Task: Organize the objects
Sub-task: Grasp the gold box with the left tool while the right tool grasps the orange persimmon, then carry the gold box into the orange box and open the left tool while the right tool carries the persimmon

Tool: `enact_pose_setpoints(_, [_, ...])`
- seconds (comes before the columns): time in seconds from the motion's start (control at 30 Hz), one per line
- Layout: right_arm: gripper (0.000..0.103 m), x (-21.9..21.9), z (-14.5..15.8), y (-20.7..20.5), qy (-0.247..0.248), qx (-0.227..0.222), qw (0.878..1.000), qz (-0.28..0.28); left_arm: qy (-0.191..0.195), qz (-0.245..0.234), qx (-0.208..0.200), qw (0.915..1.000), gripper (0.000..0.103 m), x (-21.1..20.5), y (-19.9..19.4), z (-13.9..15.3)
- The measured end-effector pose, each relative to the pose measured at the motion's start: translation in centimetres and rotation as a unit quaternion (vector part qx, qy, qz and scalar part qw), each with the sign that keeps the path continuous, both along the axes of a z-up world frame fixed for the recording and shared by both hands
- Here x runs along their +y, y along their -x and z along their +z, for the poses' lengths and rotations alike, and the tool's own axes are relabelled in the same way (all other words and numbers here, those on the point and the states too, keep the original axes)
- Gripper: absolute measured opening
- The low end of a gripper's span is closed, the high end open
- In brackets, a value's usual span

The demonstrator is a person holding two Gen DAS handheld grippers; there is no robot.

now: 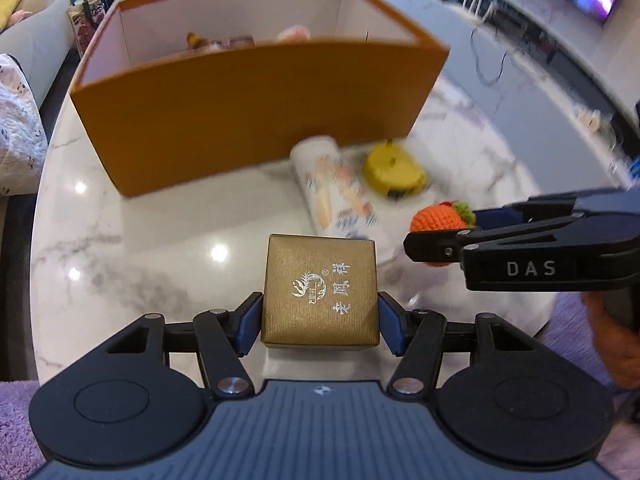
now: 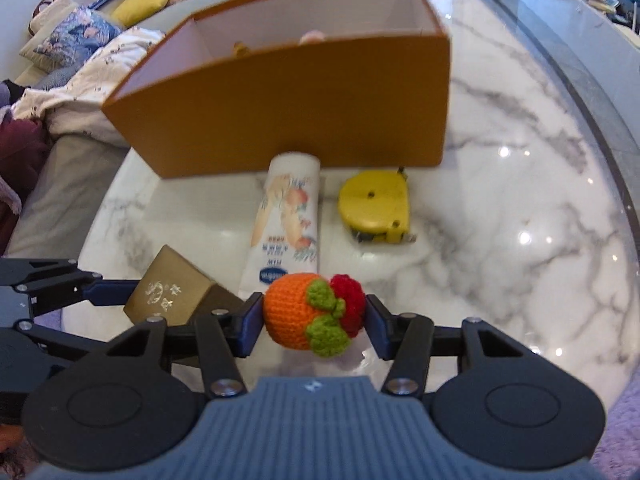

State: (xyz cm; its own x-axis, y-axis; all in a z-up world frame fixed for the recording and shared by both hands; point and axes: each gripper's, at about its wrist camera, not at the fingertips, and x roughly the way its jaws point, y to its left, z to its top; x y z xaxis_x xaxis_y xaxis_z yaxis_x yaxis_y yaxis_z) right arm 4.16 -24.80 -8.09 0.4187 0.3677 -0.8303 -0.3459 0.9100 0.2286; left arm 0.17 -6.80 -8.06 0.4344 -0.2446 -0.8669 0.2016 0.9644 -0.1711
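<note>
My left gripper (image 1: 319,322) is shut on a small gold gift box (image 1: 320,292) and holds it above the marble table (image 1: 140,220). My right gripper (image 2: 314,316) is shut on an orange crochet fruit (image 2: 308,312) with green leaves and a red top; the fruit also shows in the left wrist view (image 1: 440,220). The gold box shows at the left of the right wrist view (image 2: 168,292). An open orange cardboard box (image 1: 256,116) stands behind, with a few items inside. A white tube (image 2: 288,224) and a yellow tape measure (image 2: 376,204) lie in front of the cardboard box (image 2: 296,108).
The table's round edge (image 2: 600,184) curves at the right. A sofa with cushions and blankets (image 2: 80,52) sits beyond the table's left side. A purple fabric (image 1: 16,420) lies at the near edge.
</note>
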Motion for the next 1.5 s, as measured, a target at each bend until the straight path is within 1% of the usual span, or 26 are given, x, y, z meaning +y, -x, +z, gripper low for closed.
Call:
enact_pose_setpoints(0.07, [0.055, -0.4, 1.0, -0.3, -0.003, -0.011, 1.000, -0.004, 0.019, 0.004, -0.013, 0.9997, 0.069, 0.4, 0.0, 1.2])
enact_pose_setpoints(0.2, [0.055, -1.1, 3.6, -0.9, -0.012, -0.044, 0.999, -0.008, 0.038, 0.015, -0.051, 0.9979, 0.069, 1.1, -0.2, 4.1])
enact_pose_setpoints(0.3, [0.055, -1.4, 6.0, -1.5, -0.015, -0.078, 0.997, -0.004, 0.064, 0.027, -0.074, 0.9948, 0.069, 1.9, -1.0, 6.3])
enact_pose_setpoints(0.4, [0.055, -1.3, 8.2, -2.6, -0.013, -0.109, 0.994, 0.005, 0.077, 0.042, -0.102, 0.9910, 0.069, 2.8, -2.2, 8.4])
enact_pose_setpoints(0.5, [0.055, -1.0, 9.8, -4.2, -0.009, -0.133, 0.991, 0.012, 0.083, 0.060, -0.125, 0.9869, 0.069, 3.4, -4.1, 10.1])
enact_pose_setpoints(0.57, [0.055, -0.7, 10.7, -5.5, -0.008, -0.145, 0.989, 0.013, 0.091, 0.069, -0.133, 0.9846, 0.069, 3.8, -5.5, 11.1])
enact_pose_setpoints(0.73, [0.055, 0.4, 12.0, -9.2, -0.007, -0.168, 0.986, 0.021, 0.105, 0.086, -0.133, 0.9818, 0.069, 4.1, -10.4, 11.7])
enact_pose_setpoints(0.8, [0.055, 0.9, 12.2, -10.9, 0.004, -0.177, 0.984, 0.034, 0.104, 0.091, -0.130, 0.9818, 0.069, 3.9, -12.3, 11.6])
enact_pose_setpoints(0.93, [0.055, 2.0, 12.3, -14.1, 0.045, -0.193, 0.978, 0.071, 0.115, 0.096, -0.111, 0.9825, 0.069, 3.8, -16.7, 10.7])
enact_pose_setpoints(1.1, [0.055, 2.2, 11.4, -18.0, 0.079, -0.192, 0.973, 0.097, 0.114, 0.104, -0.082, 0.9846, 0.069, 2.8, -20.9, 8.1])
enact_pose_setpoints(1.2, [0.055, 2.2, 10.7, -19.5, 0.098, -0.195, 0.970, 0.110, 0.116, 0.104, -0.061, 0.9859, 0.069, 2.3, -23.0, 6.0])
enact_pose_setpoints(1.33, [0.055, 2.7, 9.6, -20.8, 0.123, -0.205, 0.964, 0.120, 0.129, 0.112, -0.032, 0.9848, 0.069, 2.2, -25.4, 3.1])
enact_pose_setpoints(1.43, [0.055, 2.7, 8.8, -21.6, 0.129, -0.203, 0.962, 0.130, 0.131, 0.120, -0.020, 0.9839, 0.069, 2.3, -26.9, 1.6])
enact_pose_setpoints(1.5, [0.055, 3.1, 8.4, -21.8, 0.135, -0.206, 0.958, 0.143, 0.132, 0.122, -0.015, 0.9837, 0.069, 2.2, -27.5, 0.9])
